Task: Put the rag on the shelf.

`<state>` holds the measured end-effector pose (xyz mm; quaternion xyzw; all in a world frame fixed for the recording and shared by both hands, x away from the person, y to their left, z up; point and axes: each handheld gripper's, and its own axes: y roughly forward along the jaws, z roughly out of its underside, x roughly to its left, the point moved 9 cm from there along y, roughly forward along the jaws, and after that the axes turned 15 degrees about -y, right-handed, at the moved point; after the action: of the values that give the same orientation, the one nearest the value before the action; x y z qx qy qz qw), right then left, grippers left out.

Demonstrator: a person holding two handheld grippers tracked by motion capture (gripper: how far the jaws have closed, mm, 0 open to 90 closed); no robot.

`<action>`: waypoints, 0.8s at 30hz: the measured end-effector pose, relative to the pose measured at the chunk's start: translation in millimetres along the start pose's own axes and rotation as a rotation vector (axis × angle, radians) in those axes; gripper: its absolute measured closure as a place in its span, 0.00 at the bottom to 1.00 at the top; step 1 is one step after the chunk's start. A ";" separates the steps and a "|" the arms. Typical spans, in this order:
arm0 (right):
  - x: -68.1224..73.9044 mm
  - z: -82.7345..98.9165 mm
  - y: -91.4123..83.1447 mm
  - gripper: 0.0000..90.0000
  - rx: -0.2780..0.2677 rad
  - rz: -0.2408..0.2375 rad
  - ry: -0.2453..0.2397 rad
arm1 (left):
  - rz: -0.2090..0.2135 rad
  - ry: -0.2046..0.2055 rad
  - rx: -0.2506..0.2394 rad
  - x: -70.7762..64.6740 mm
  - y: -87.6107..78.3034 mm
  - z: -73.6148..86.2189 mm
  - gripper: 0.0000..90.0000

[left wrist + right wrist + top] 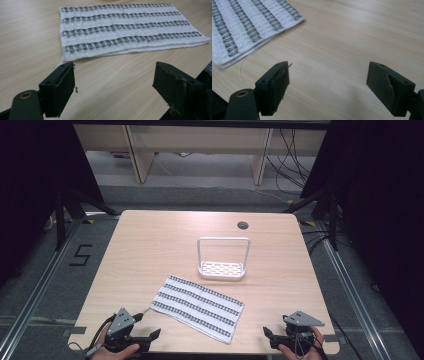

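Two hand-held grippers sit at the near edge of a light wooden surface [150,235], one toward each near corner. Between them, lying flat and slightly askew close to the near edge, is a folded white cloth [198,307] crossed by four dark patterned stripes; its left end points toward the left gripper [145,336] and its right end toward the near edge. In the left gripper view the cloth [130,27] lies just ahead of the black jaws, not touching them, and the jaws stand wide apart with bare wood between. The right gripper [271,338] rests farther from the cloth, near the right near corner, and its jaws are also spread wide around nothing. In the right gripper view a corner of the cloth [244,27] shows at the upper left, with a loose white thread [245,65] trailing from its edge onto the wood. Beyond the cloth, toward the middle of the surface, stands a small white rack [223,259]: a perforated tray with a tall wire loop rising over it. Near the far edge, right of centre, is a round cable hole [243,225].
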<state>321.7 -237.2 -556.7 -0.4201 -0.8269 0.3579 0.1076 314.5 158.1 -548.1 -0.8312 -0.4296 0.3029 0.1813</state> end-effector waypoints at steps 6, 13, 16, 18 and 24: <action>0.6 -1.0 1.1 0.22 -0.006 -0.019 0.003 | 0.013 0.013 0.003 -4.7 1.4 0.9 0.19; 0.9 -3.4 1.9 0.26 -0.007 -0.023 -0.013 | 0.034 0.038 0.019 -13.8 5.0 2.4 0.20; 2.3 -7.0 4.4 0.28 -0.023 -0.043 -0.031 | 0.046 0.071 0.052 -20.4 9.2 6.2 0.20; 2.3 -9.1 5.6 0.28 -0.028 -0.047 -0.044 | 0.049 0.064 0.051 -23.0 10.6 6.3 0.20; 3.9 -15.6 9.0 0.29 -0.042 -0.065 -0.047 | 0.064 0.083 0.064 -32.9 16.3 7.3 0.21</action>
<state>332.3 -222.8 -552.0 -0.3865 -0.8498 0.3467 0.0911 304.9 122.1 -551.3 -0.8502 -0.3849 0.2875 0.2155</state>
